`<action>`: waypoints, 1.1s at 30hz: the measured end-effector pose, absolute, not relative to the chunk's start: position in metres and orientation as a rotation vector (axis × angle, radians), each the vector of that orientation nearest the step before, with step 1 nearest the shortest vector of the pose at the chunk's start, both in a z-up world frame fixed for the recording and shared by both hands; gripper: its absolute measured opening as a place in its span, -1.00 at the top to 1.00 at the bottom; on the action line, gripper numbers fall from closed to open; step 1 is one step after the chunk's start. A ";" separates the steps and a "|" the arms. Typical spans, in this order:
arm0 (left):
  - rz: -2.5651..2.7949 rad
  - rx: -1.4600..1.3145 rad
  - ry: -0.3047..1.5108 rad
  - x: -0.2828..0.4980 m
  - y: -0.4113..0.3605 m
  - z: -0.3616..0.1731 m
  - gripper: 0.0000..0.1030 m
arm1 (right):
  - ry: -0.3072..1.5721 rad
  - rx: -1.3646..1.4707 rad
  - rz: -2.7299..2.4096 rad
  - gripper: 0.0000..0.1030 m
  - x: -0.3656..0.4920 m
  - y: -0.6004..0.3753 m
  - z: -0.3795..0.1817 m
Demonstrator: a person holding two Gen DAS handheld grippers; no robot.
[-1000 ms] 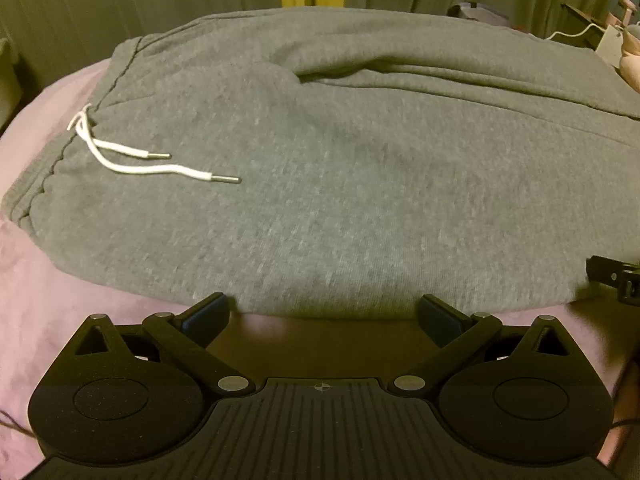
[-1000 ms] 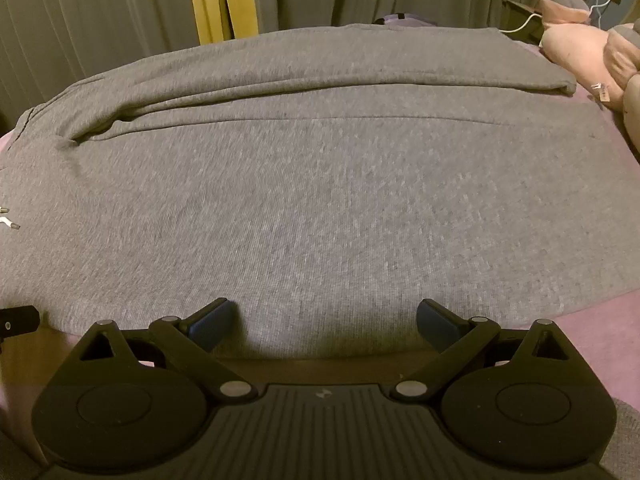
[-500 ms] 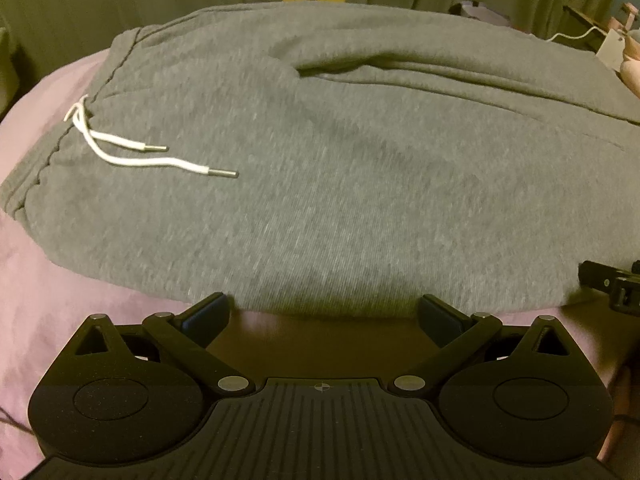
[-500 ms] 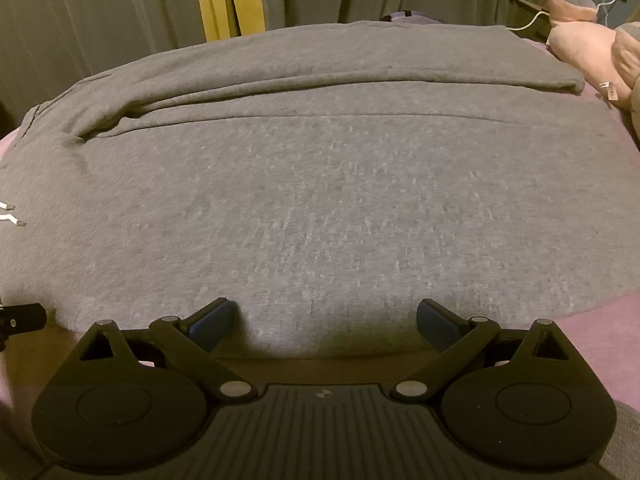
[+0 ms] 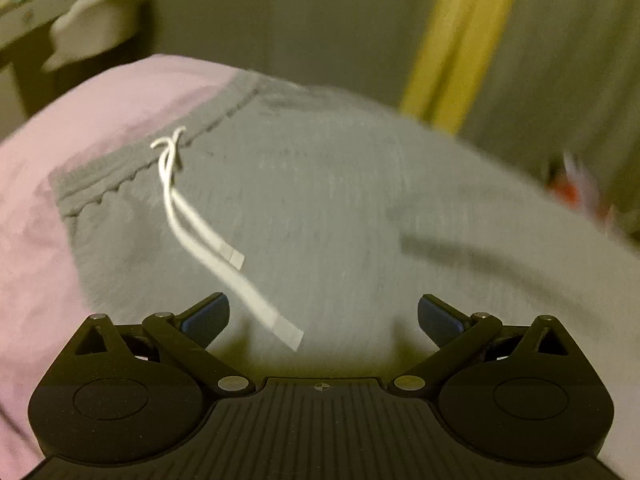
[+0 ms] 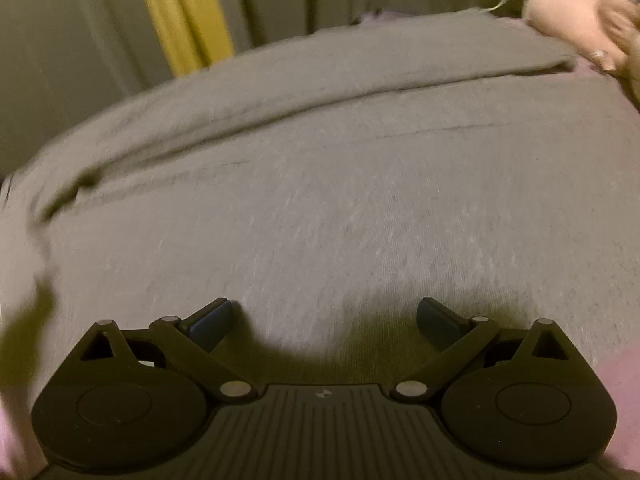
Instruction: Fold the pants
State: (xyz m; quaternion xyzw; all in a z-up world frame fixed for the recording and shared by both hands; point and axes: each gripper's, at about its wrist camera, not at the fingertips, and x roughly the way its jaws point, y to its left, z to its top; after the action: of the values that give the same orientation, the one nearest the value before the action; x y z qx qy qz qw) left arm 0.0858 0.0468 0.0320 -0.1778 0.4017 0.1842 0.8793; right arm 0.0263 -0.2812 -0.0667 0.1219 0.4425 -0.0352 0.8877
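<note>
Grey sweatpants (image 5: 340,208) lie flat on a pink bed sheet (image 5: 80,120). Their waistband (image 5: 120,176) with a white drawstring (image 5: 200,236) shows at the left in the blurred left wrist view. My left gripper (image 5: 323,312) is open and empty over the waist area, the drawstring ends just ahead of it. In the right wrist view the pants' legs (image 6: 340,200) stretch across, one leg folded over along a long crease. My right gripper (image 6: 324,314) is open and empty above the near edge of the leg fabric.
Green and yellow curtains (image 6: 180,20) hang behind the bed. Pink plush toys (image 6: 580,20) and a cable lie at the far right. A pale shelf or table (image 5: 80,28) stands at the far left. The pink sheet shows at the near right corner (image 6: 620,392).
The left gripper has swung left and forward toward the waistband, so the drawstring now lies just ahead of it. The right gripper moved forward over the fabric. Both stay open.
</note>
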 end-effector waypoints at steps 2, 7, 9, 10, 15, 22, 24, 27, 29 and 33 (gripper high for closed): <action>0.441 -0.452 0.801 0.107 0.055 0.030 -1.00 | 0.911 0.248 -0.075 -0.93 0.028 -0.281 -0.069; 0.632 -0.407 0.699 0.133 0.078 0.003 -1.00 | 0.941 0.189 -0.072 -0.93 0.034 -0.273 -0.071; 0.736 -0.328 0.666 0.140 0.090 -0.008 -1.00 | 0.990 0.152 -0.055 -0.93 0.040 -0.271 -0.066; 0.784 -0.302 0.664 0.142 0.098 -0.012 -1.00 | 1.021 0.142 -0.049 -0.93 0.047 -0.271 -0.062; 0.948 -0.314 0.571 0.143 0.143 -0.022 -1.00 | 0.881 0.208 -0.030 -0.89 0.106 -0.292 -0.020; 0.963 -0.274 0.592 0.155 0.150 -0.048 -1.00 | 0.749 0.301 -0.236 0.27 0.278 -0.349 -0.004; 0.969 -0.269 0.583 0.159 0.150 -0.051 -1.00 | 0.772 0.344 -0.321 0.27 0.323 -0.365 -0.014; 0.980 -0.276 0.577 0.160 0.148 -0.058 -1.00 | 0.791 0.451 -0.417 0.16 0.374 -0.386 -0.031; 0.986 -0.277 0.573 0.158 0.148 -0.057 -1.00 | 0.800 0.515 -0.484 -0.15 0.397 -0.397 -0.042; 0.993 -0.298 0.570 0.160 0.150 -0.061 -1.00 | 0.846 0.465 -0.600 -0.18 0.428 -0.406 -0.063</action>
State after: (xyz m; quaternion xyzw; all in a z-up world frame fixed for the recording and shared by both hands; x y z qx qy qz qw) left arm 0.1598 0.1500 -0.0612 -0.1407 0.2687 0.4682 0.8299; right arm 0.4283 -0.4055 -0.0631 0.2200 0.4005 -0.2842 0.8429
